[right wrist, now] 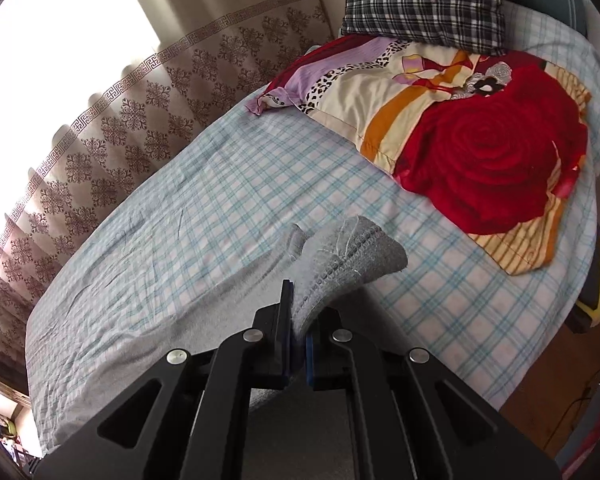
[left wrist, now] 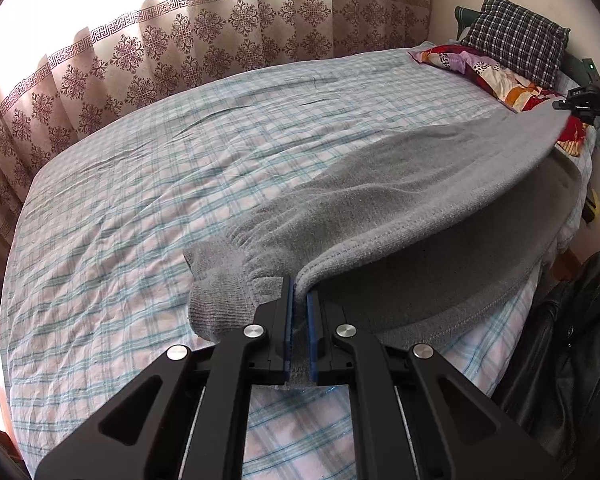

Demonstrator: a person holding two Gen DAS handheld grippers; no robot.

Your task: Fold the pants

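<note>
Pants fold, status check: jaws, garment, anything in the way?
Both jaws shut on the gray pants. Garment lifted, stretched between left gripper and right gripper. Floral pillow nearby, not blocking.

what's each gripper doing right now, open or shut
left gripper: shut on the grey pants
right gripper: shut on the grey pants' other end

Open room: the middle and left of the bed (left wrist: 148,184) is flat sheet, so a gripper can pass there.
Far side: the curtain (left wrist: 148,52) hangs along the bed edge like a wall.
Head end: a flowery pillow (right wrist: 480,152) and a checked pillow (right wrist: 424,4) lie there.
Near right: the gray pants (left wrist: 400,208) hang over the bed edge, and a black jacket (left wrist: 560,344) sits just beside the bed.
</note>
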